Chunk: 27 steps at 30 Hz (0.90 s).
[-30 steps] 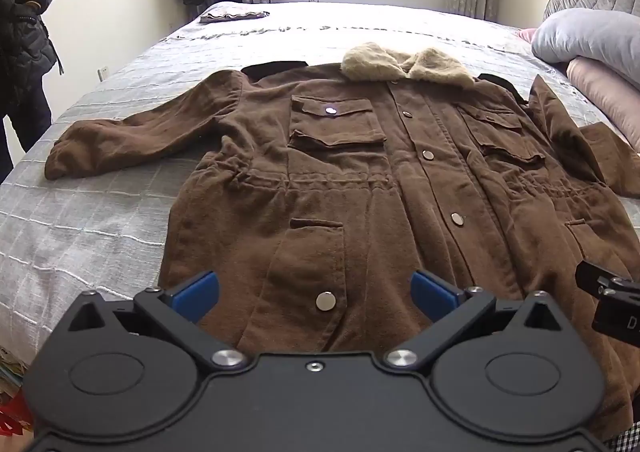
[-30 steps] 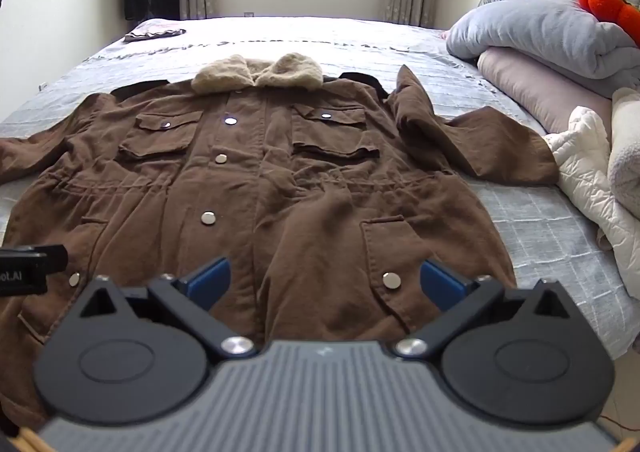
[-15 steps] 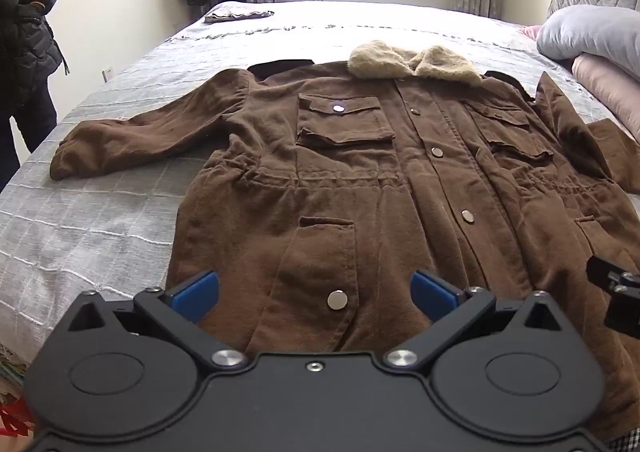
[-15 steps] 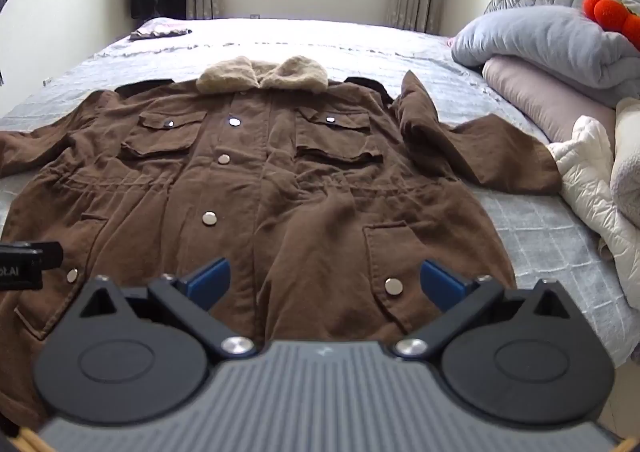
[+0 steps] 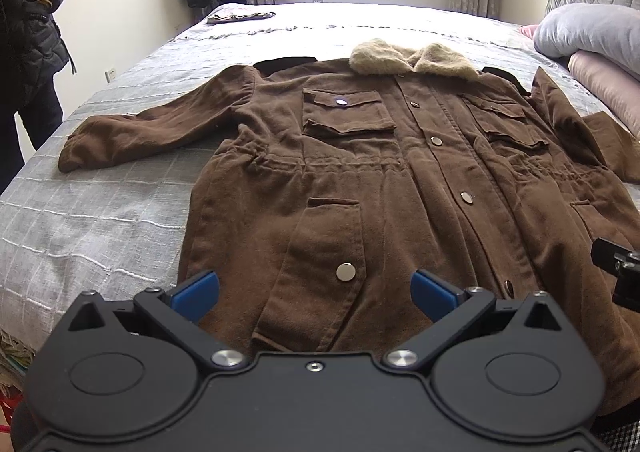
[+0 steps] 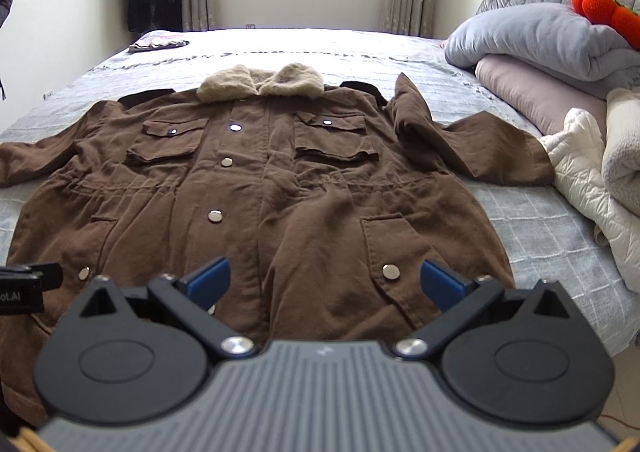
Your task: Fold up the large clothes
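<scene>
Since previous frames: both your grippers slightly farther forward over hem, coat larger in both views; coat itself unmoved. Brown coat (image 5: 360,179) lies front-up, flat, on grey bed (image 5: 100,211), hem toward you, cream fleece collar (image 5: 412,57) at far end. Front buttoned; four flap pockets with metal snaps; gathered waist seam. One sleeve (image 5: 152,131) stretched outward, other sleeve (image 6: 472,143) bent near pillows (image 6: 540,39). Your left gripper (image 5: 314,292): jaws apart, empty, above hem. Your right gripper (image 6: 326,282): jaws apart, empty, above hem.
</scene>
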Tool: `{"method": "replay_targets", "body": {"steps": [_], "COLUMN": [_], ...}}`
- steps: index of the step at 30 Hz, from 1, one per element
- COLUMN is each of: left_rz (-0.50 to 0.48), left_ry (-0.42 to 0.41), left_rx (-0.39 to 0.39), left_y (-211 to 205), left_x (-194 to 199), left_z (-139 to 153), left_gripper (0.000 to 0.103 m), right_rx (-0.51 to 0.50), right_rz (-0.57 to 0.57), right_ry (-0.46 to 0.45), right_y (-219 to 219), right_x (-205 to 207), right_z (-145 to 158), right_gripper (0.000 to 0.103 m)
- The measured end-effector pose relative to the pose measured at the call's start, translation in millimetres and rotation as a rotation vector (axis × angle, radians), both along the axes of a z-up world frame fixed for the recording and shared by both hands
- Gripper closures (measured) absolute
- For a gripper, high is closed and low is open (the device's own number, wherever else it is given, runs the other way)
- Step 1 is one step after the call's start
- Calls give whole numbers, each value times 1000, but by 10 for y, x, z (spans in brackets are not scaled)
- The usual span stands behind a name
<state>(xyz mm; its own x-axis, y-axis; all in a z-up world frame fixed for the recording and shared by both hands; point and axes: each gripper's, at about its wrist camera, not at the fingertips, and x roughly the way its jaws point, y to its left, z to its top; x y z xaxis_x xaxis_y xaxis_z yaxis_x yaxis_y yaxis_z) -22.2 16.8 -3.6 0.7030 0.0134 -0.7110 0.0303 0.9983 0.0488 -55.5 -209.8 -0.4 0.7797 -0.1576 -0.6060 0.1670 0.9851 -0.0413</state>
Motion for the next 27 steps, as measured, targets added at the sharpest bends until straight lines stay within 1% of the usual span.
{"method": "replay_targets", "body": {"steps": [4,7,10,15,21,23,25,27], "left_rz": [17,29,32,44,48,47,42,30], "left_ry": [-1,3,6,2,8,-8,-26,-25], "left_rx": [3,9,18,14,3,1,18,36], "left_y": [50,76,99,129,103,82,56,36], "left_x": [-7,17,73,150,233,250,256,275], "left_z": [-10,-33,-45,-45,-74,-66,-73,-97], "left_gripper": [0,0,0,0,0,0,0,0], "right_rx": [-25,-66,-96,-105,-115,-115,-118,-118], "right_rz": [25,55,60,38,28,28,24,14], "right_ry": [-3,-30,-37,-44,-40,-39,-42,-48], "right_y": [67,116,133,93,31,11,-12,-47], "right_x": [21,33,73,136,174,175,181,187], "right_z": [-5,0,13,36,-8,-18,-23,-23], "right_gripper": [0,0,0,0,0,0,0,0]}}
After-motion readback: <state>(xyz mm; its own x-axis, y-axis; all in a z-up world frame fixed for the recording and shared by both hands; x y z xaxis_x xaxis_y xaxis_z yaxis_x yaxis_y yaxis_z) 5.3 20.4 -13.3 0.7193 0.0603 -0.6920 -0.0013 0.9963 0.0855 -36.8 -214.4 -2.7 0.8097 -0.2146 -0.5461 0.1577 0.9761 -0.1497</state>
